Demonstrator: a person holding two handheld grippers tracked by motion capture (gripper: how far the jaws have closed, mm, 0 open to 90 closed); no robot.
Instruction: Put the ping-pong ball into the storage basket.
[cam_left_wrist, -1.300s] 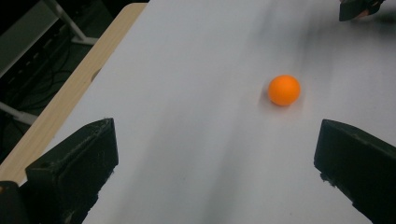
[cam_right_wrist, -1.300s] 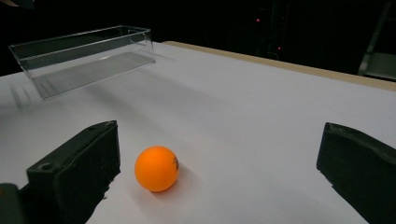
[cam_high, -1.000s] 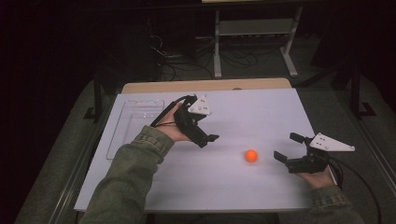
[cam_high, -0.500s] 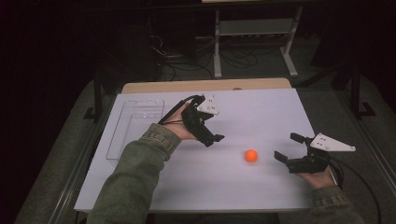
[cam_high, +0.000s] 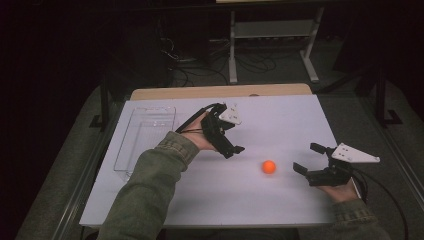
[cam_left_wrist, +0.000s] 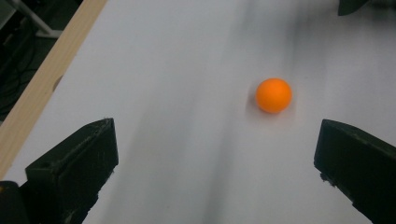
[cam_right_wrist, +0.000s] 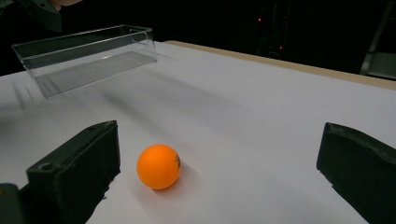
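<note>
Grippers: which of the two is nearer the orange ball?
The right gripper; the orange ball lies just off its open jaws, while the left gripper hovers farther away.

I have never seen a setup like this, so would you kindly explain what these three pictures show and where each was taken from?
A person at a table holds a hand-operated two-jaw gripper in each hand: the left gripper and the right gripper. The high view looks down from above; the other two come from cameras riding on each gripper, looking along its black jaws. On the white table lie a small orange ball and a clear plastic tray, which looks empty. Both grippers are open and hold nothing; the ball sits between them.
</note>
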